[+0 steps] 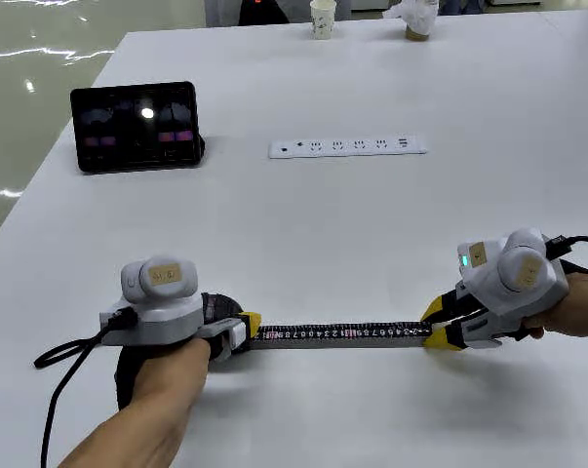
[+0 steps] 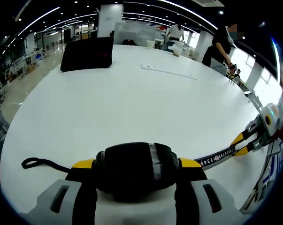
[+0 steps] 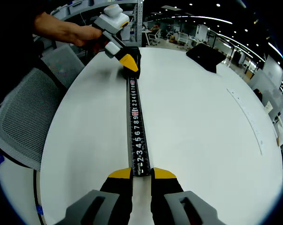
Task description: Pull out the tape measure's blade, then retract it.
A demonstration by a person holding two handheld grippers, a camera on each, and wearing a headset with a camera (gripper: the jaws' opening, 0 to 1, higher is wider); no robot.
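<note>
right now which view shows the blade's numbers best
The right gripper view: the blade runs straight up from the right tongs, digits readable. Head view shows it whole but tiny; left gripper view, a short stretch.

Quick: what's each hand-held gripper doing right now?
Left hand-held gripper: shut on the tape measure case.
Right hand-held gripper: shut on the blade, at its end.

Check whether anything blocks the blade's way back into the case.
Nothing visible does. The blade runs over bare table from the right gripper to the case in the left gripper; the power strip lies well beyond.
</note>
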